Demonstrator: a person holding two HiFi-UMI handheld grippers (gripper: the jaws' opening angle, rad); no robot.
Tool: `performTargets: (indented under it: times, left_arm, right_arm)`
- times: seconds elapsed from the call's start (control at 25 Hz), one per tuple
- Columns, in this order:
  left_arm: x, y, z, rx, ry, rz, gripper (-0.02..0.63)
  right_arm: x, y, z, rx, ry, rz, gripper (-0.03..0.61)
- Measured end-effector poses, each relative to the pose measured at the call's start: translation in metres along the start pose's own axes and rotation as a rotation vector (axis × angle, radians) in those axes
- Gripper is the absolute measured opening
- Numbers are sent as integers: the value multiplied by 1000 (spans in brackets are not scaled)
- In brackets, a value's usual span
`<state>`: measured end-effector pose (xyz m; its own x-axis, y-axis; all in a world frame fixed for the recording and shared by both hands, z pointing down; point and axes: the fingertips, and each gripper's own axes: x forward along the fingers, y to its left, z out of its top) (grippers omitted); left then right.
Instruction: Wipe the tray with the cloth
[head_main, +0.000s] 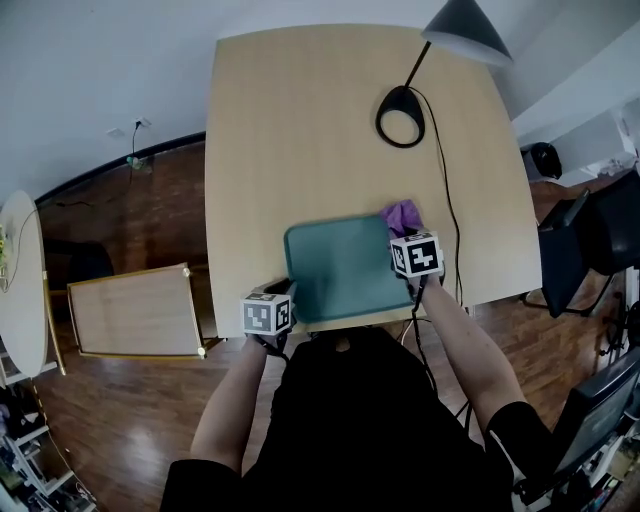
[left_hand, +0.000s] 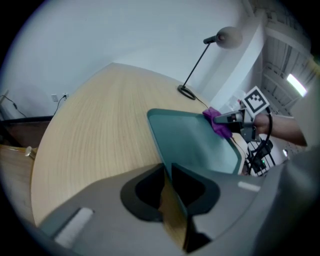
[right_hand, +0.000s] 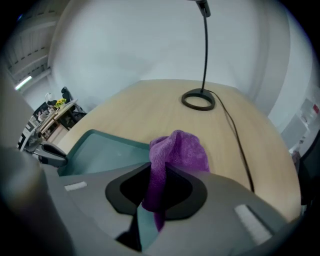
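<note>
Between the jaws of the right gripper (right_hand: 159, 175) the purple cloth (right_hand: 180, 150) is pinched tight, bunched at the far right corner of the teal tray (head_main: 340, 265). Across the wooden surface (head_main: 300, 120), the left gripper (left_hand: 167, 172) is clamped on the tray's near left rim.
</note>
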<state>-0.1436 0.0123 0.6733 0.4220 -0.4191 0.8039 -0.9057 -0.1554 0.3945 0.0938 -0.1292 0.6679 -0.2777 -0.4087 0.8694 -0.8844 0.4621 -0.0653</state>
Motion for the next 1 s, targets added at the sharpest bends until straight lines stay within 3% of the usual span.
performTargets:
  times: [0.36, 0.6, 0.8, 1.0]
  left_arm:
    - [0, -5, -1, 31, 10, -26, 80]
    - [-2, -5, -1, 27, 6, -45, 81]
    - [-2, -2, -1, 17, -2, -42, 81]
    - [-2, -2, -2, 13, -3, -26, 81]
  right_arm:
    - [30, 176, 32, -158, 36, 239, 67]
    - [36, 262, 34, -53, 122, 419, 67]
    - [33, 271, 31, -39, 120, 457, 67]
    - [31, 216, 27, 12, 86, 353, 67]
